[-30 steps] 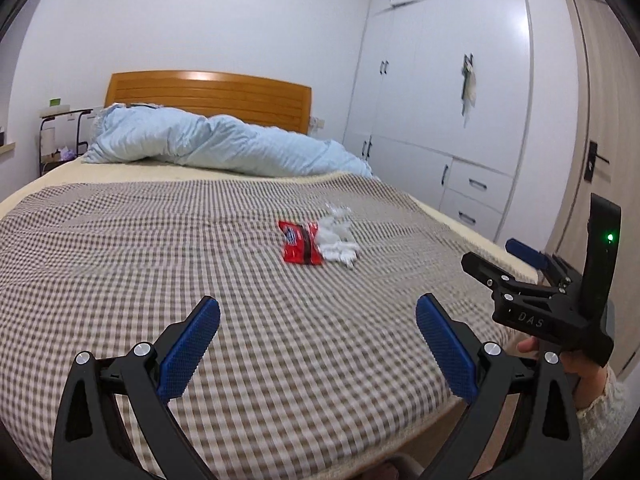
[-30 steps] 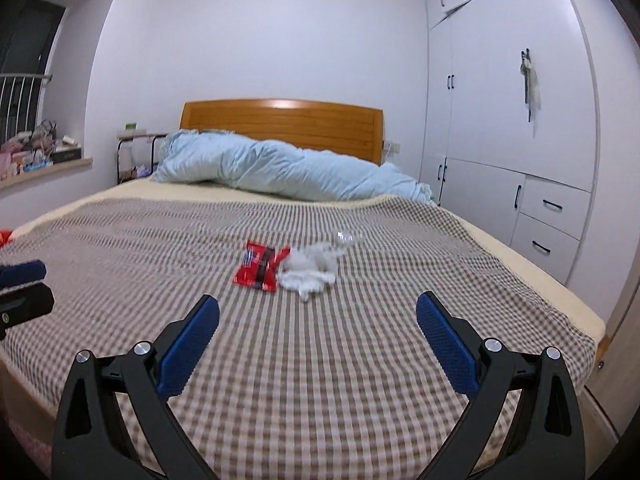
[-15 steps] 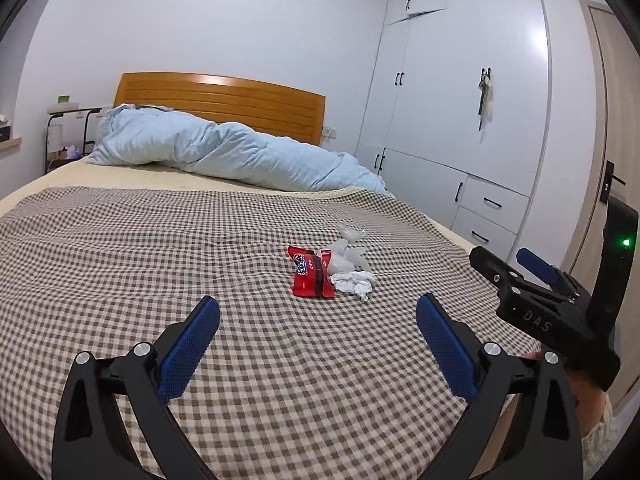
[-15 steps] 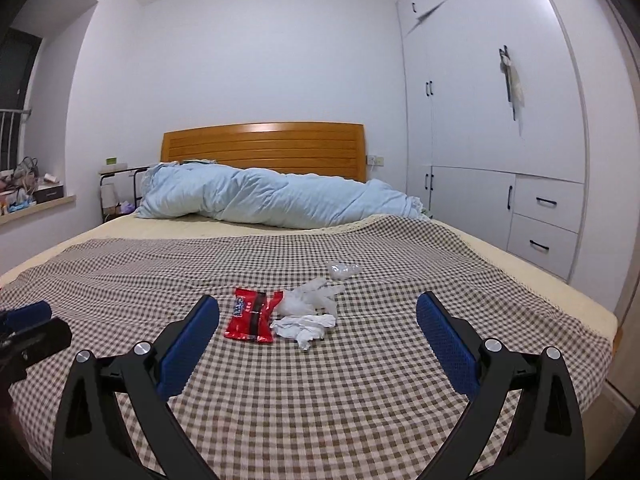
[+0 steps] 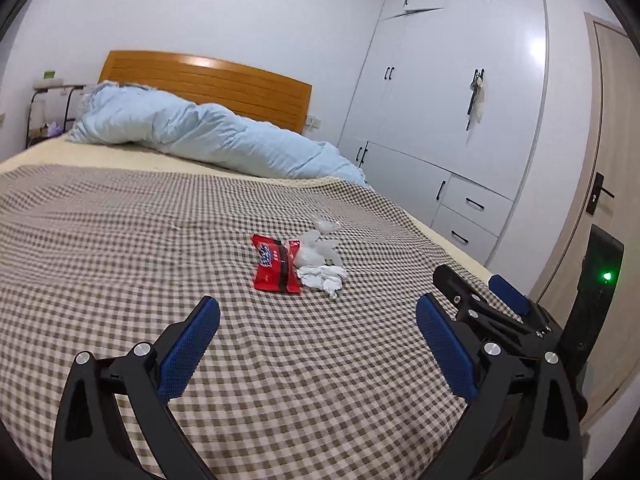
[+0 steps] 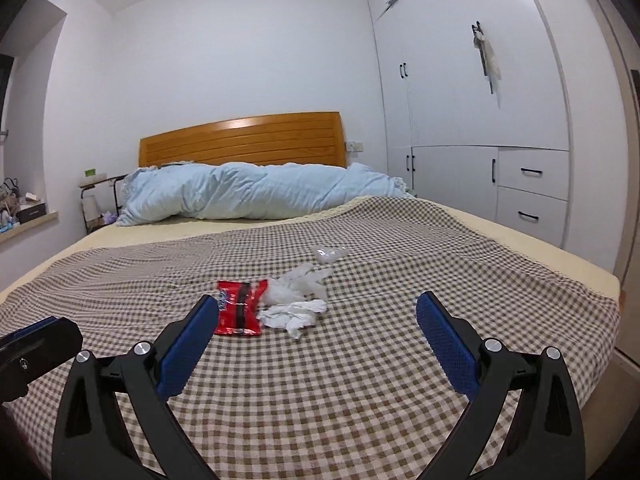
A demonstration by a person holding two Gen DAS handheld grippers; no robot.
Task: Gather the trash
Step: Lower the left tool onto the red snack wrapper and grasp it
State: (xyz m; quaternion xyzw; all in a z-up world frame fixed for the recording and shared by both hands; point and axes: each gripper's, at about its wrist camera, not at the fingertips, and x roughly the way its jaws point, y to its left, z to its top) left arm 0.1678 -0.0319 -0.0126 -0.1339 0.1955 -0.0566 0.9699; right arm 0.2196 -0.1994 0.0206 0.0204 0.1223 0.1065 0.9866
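Tongs on both sides, left tongs [image 5: 318,344] and right tongs [image 6: 318,340], hover level over the bed [image 6: 360,380], spread wide and empty, facing red wrapper [image 6: 239,306] touching crumpled tissue [image 6: 294,312].

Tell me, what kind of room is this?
It looks like a bedroom. There is a big bed with a wooden headboard and a light blue quilt bunched near it, and tall white wardrobes along one wall. Some trash lies on the checked cover.
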